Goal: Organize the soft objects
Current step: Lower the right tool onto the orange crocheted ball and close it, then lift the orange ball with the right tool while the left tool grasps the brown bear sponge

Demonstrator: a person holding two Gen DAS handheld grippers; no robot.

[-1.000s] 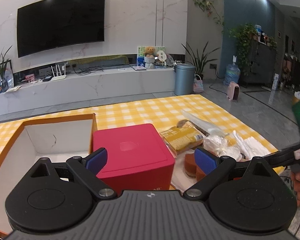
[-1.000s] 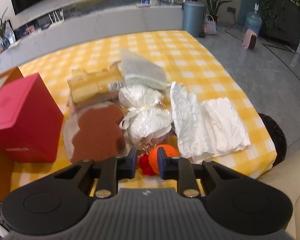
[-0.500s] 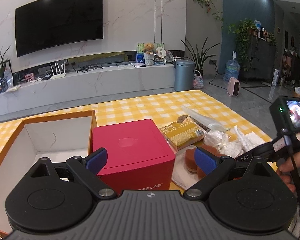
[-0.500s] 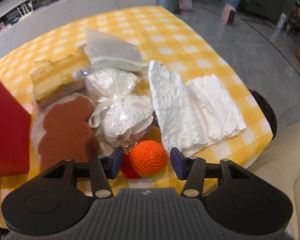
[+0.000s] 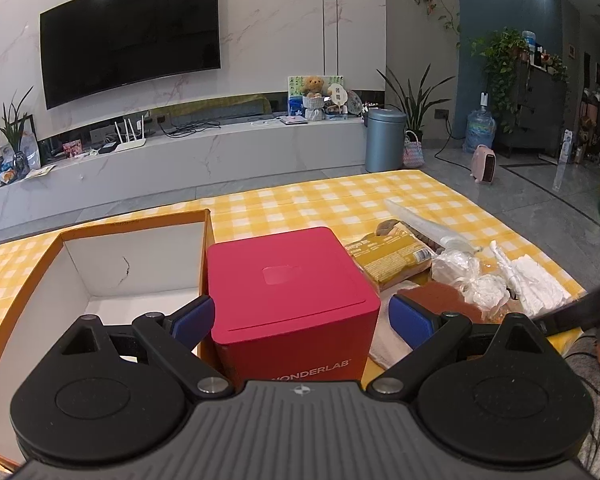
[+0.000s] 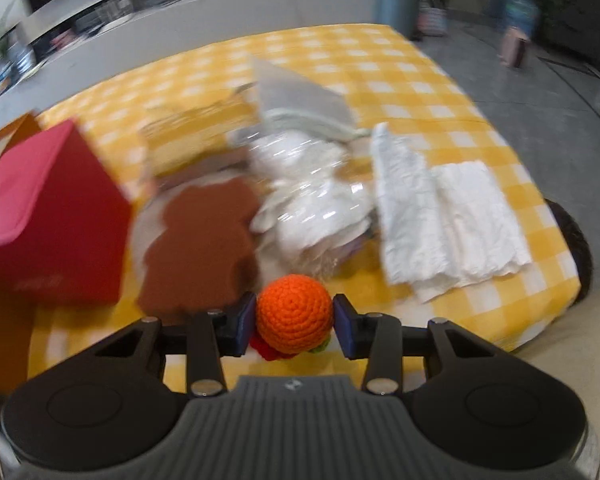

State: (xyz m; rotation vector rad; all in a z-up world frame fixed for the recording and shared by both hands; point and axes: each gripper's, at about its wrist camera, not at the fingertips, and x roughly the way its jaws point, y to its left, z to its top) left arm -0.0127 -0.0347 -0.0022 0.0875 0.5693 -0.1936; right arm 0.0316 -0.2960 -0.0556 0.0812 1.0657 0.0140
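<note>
My right gripper [image 6: 295, 326] is shut on an orange crocheted ball [image 6: 294, 311] with red and green bits under it, held above the table's near edge. Beyond it lie a brown bear-shaped pad [image 6: 204, 240], white items in clear wrap [image 6: 320, 208], folded white cloths [image 6: 452, 216], a grey-white pouch [image 6: 300, 104] and a yellow packet [image 5: 388, 260]. My left gripper [image 5: 300, 318] is open and empty, its fingers on either side of a red box [image 5: 288, 292]. An open orange box [image 5: 100, 276] with a white inside stands to its left.
The table has a yellow checked cloth [image 5: 320, 204]. A dark round stool [image 6: 572, 248] stands off the table's right edge. Behind the table are a TV wall, a low marble shelf and a grey bin [image 5: 384, 140]. The right wrist view is blurred by motion.
My right gripper opened wide around the orange ball, then shut on it and lifted it. The left gripper stayed open and nearly still over the red box.
</note>
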